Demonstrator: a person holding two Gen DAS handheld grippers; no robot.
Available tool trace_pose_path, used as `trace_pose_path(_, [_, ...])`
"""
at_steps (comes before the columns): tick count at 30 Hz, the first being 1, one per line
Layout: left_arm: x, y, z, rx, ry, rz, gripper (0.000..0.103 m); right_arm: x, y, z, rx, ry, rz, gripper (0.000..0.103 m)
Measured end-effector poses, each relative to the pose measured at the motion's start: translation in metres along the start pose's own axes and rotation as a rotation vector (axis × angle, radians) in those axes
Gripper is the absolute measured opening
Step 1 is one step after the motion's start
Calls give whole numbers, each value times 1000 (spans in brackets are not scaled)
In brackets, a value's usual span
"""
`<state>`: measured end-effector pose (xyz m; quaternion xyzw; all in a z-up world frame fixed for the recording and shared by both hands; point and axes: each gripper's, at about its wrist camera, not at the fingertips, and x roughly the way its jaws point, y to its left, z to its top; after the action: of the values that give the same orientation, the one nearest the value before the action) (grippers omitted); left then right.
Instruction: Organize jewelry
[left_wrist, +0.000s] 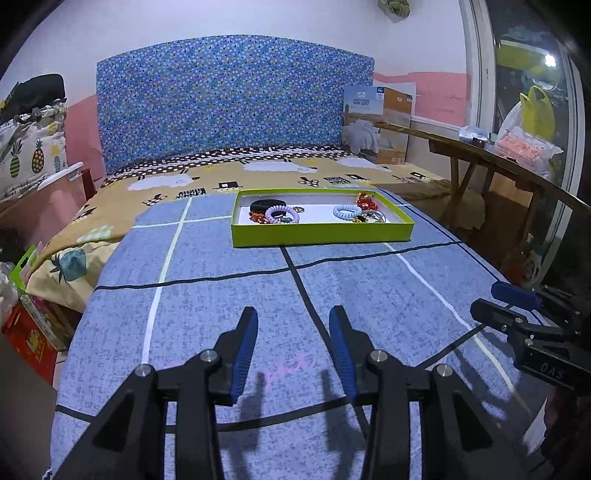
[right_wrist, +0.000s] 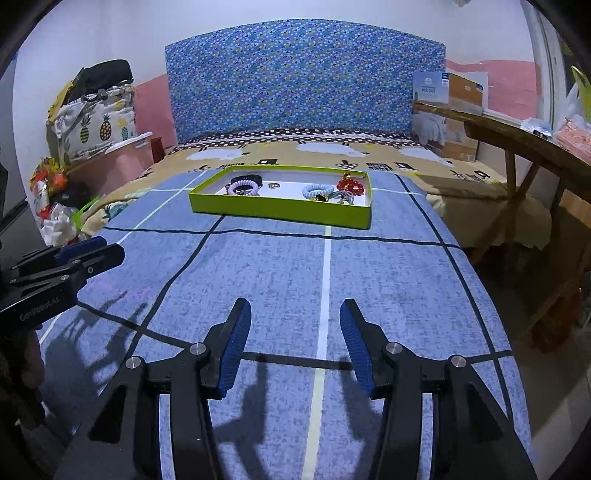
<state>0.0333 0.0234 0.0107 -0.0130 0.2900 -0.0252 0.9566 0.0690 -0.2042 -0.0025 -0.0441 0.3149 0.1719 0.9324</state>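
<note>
Nearest the lens, the left gripper (left_wrist: 293, 314) is held low over the blue checked bedspread (left_wrist: 221, 295), its blue-padded fingers spread wide with nothing between them. Further right, the right gripper (right_wrist: 295, 308) is held the same way, fingers apart and empty, above a white stripe of the cloth. Neither is near the jewelry; both are well short of it.

The jewelry is gathered in a shallow green tray (left_wrist: 321, 236) lying on the bedspread ahead of both grippers. From left to right inside it are seen a black band (left_wrist: 267, 204), a lilac coil bracelet (left_wrist: 281, 213), a small ring-like piece (left_wrist: 298, 209), a pale blue coil bracelet (left_wrist: 347, 211), some thin metal pieces (left_wrist: 371, 218) and red beads (left_wrist: 366, 202).

The step in hand is judged to be the approach to the tray. It would be done well if one piece were singled out, the tray wall cleared from above, and the fingers kept apart until the piece is straddled. Tangled pieces at the right end should be separated gently.
</note>
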Motion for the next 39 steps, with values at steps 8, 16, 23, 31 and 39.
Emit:
trace_pose_path(8, [1,0,-2,1,-6,5,42,2,-3,0,12,2,-12,51])
trace_pose_path(16, [2,2,-2,5,-10,8,42,3,-1,0,9,2,-9,51])
trace_pose_path(23, [2,1,-2,7,-10,9,42,3,-1,0,9,1,-8,51])
trace_pose_path(31, [0,1,-3,14,-9,10,42,3,0,0,9,4,-10,51])
trace_pose_path(39, [0,0,-3,15,-9,16,42,3,0,1,10,6,-15,51])
